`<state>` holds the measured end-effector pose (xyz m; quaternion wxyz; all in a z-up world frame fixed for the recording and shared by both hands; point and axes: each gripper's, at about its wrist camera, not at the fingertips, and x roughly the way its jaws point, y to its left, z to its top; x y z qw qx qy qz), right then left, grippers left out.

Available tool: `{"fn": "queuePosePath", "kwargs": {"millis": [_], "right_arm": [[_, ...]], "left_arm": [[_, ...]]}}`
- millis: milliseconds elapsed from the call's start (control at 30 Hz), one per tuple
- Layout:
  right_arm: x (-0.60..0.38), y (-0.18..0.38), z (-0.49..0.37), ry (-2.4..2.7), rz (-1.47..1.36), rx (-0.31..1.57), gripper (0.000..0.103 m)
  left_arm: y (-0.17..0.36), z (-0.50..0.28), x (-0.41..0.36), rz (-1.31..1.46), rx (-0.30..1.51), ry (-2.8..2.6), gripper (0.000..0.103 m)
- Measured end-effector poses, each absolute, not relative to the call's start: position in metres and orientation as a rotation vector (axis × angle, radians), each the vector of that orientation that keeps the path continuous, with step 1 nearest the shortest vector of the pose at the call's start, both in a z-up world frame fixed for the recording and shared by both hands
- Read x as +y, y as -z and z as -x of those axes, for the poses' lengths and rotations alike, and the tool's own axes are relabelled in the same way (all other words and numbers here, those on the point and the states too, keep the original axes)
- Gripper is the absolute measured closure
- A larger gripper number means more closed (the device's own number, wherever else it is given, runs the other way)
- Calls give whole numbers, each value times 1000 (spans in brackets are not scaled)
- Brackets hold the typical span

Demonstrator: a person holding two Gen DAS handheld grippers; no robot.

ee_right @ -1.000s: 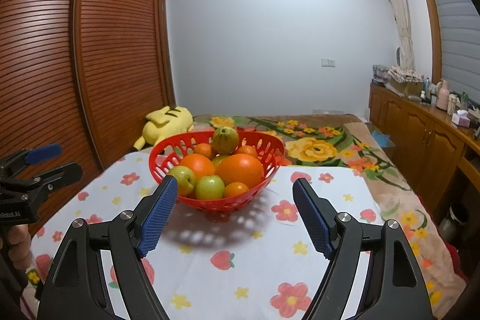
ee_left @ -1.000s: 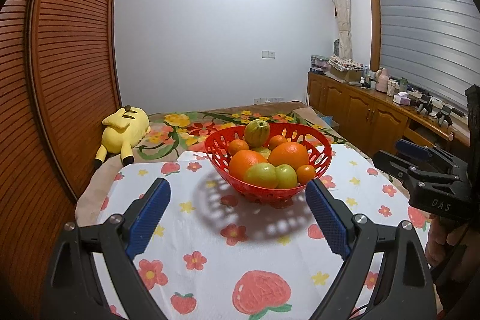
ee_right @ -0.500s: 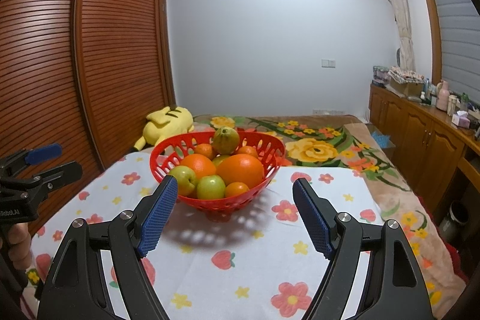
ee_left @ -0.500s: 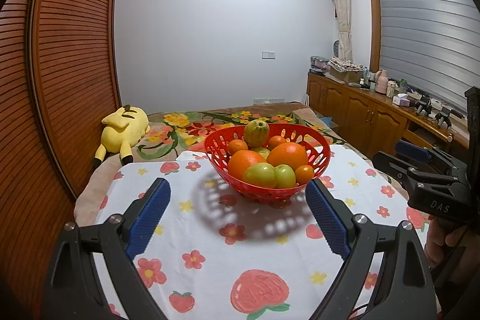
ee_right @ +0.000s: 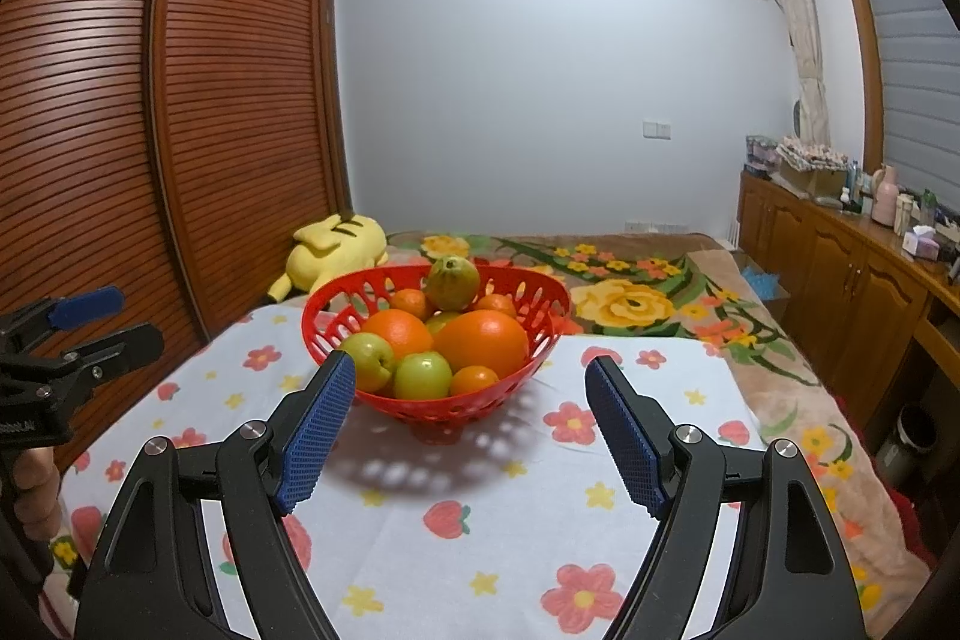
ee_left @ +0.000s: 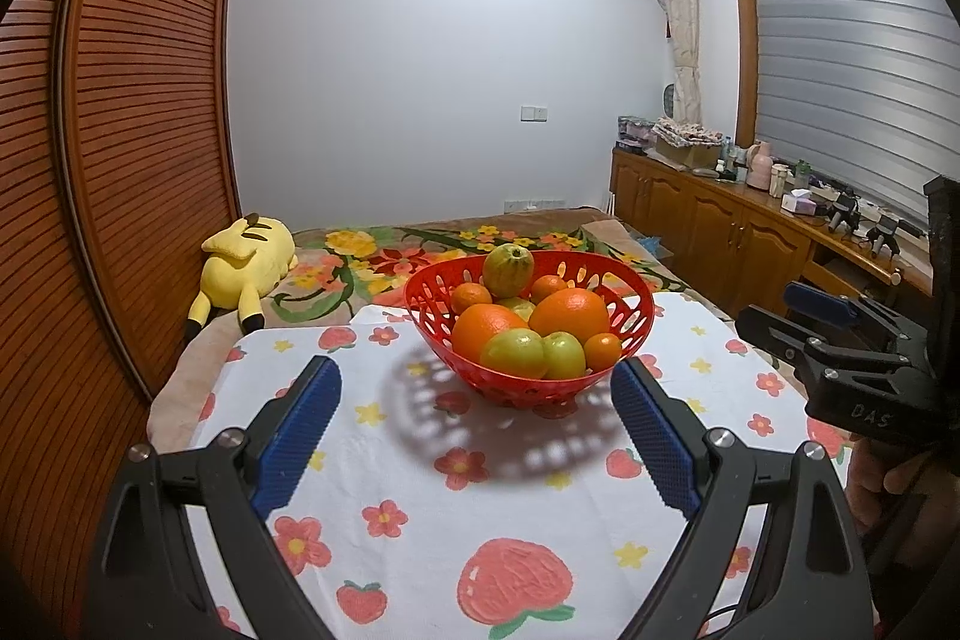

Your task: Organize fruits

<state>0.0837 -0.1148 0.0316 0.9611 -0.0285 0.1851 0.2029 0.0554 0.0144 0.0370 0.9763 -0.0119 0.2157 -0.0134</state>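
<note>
— Jaws on both sides? 
— Both spread wide, nothing between the pads. The left gripper [ee_left: 477, 421] and the right gripper [ee_right: 468, 421] each hang short of the red basket [ee_left: 637, 307], not touching it.

— Where is the fruit? 
— All inside that basket, which stands on the table's flowered cloth [ee_left: 420, 520]. Two big oranges [ee_left: 568, 312] sit in the middle, two green apples [ee_left: 515, 353] against the near rim, a small tangerine [ee_left: 602, 350] just right of the apples, and a green guava-like fruit [ee_left: 508, 269] tops the heap toward the far rim.

— Anything else around the basket? 
— Beyond it, a flowered blanket [ee_right: 636, 292] on a bed; far left of it, a yellow plush toy [ee_left: 243, 265]. A hand [ee_left: 873, 484] grips the right tool's handle, right of the basket.
</note>
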Motion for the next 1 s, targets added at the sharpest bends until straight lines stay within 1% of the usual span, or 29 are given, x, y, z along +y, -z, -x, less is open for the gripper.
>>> {"fn": "queuePosePath", "kwargs": {"millis": [1000], "right_arm": [[-115, -30, -83, -411, 58, 374, 22]], "left_arm": [[-41, -54, 12, 27, 432, 39, 10]]}}
